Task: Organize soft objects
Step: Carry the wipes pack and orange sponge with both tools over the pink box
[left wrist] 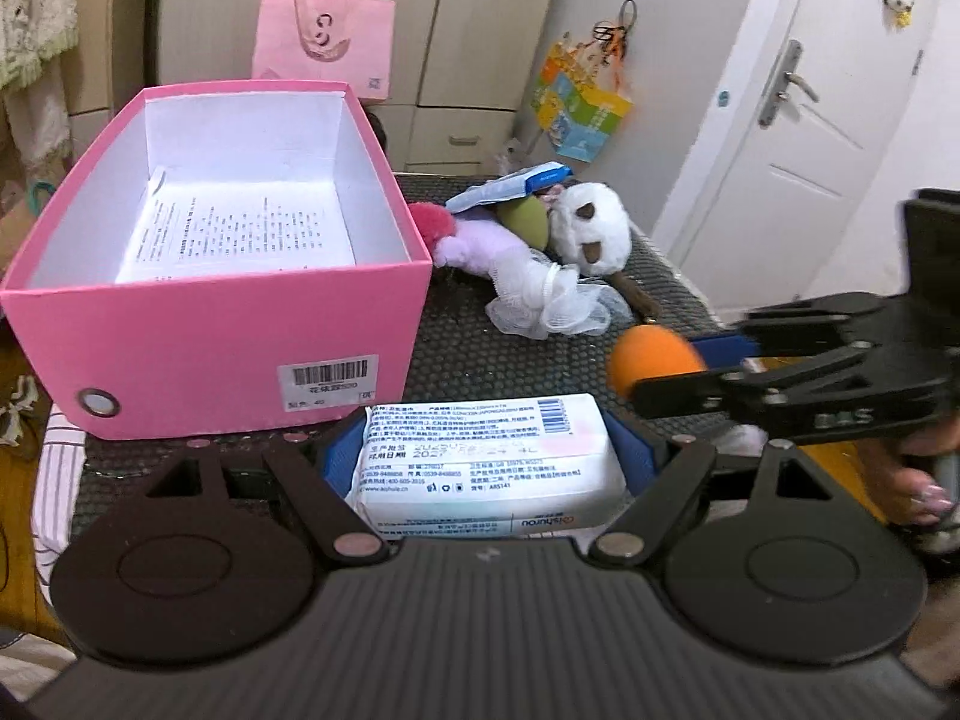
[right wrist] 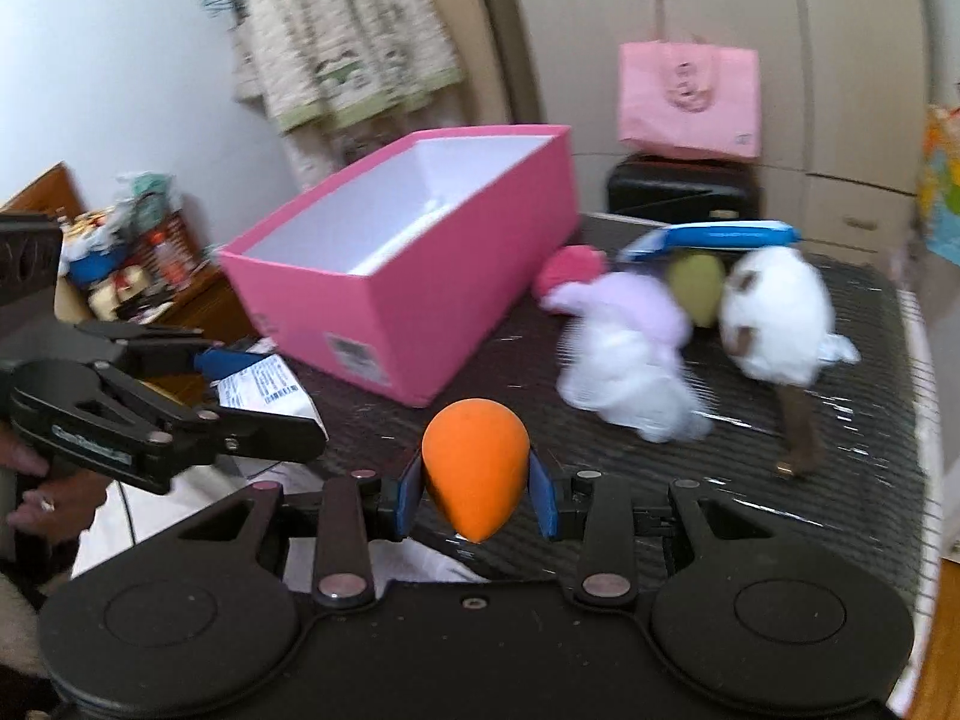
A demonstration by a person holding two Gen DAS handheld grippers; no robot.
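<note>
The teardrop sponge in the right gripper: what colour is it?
Orange, clearest in the right wrist view.

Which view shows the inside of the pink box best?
The left wrist view: it looks down into the pink box, showing its white walls and a printed sheet lying on the bottom. The right wrist view sees the box from a lower angle and blurred; only the white inner walls show, hardly any of the floor.

My left gripper point(left wrist: 486, 456): matte black plastic, two round discs on a ribbed body, angled link arms pinned with silver rivets, blue pads point(left wrist: 633, 459) lining the fingers. My right gripper point(right wrist: 477, 495): the same build, blue pads point(right wrist: 543, 495), one small screw at centre. White lettering marks each gripper's side. My fingernails point(left wrist: 933, 501) wear pale polish.
</note>
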